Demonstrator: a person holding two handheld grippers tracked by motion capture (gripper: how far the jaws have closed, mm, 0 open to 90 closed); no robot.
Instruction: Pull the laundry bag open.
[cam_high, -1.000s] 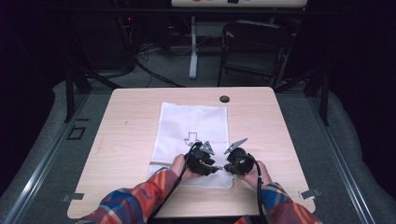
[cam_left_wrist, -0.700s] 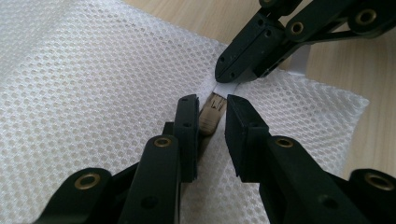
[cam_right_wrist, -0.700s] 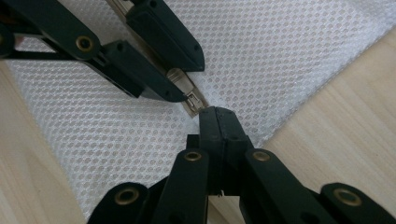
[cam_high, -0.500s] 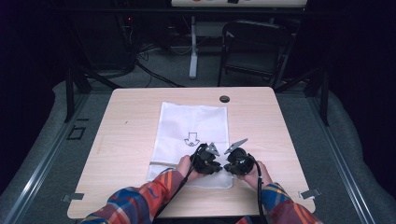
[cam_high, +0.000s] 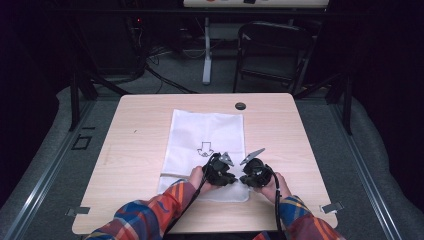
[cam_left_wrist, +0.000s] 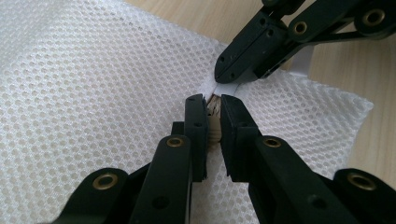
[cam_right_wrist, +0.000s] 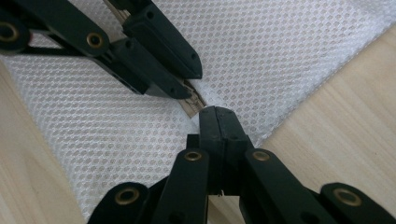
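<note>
My left tongs (cam_left_wrist: 213, 106) just closed, pinching the pale zipper tab (cam_left_wrist: 214, 125) of the white mesh laundry bag (cam_high: 207, 135), my right tongs (cam_right_wrist: 218, 113) clamped tight on the bag's edge just beside, tips almost meeting, bag flat on the light wooden table (cam_high: 140, 125), near its front edge.

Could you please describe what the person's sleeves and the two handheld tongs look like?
The person wears plaid sleeves in orange, blue and yellow. The left tongs and right tongs are black, each topped by a grey three-cornered plate. A black cable trails from each. Close up, the black fingers are flat bars on linkages joined by brass rivets.
</note>
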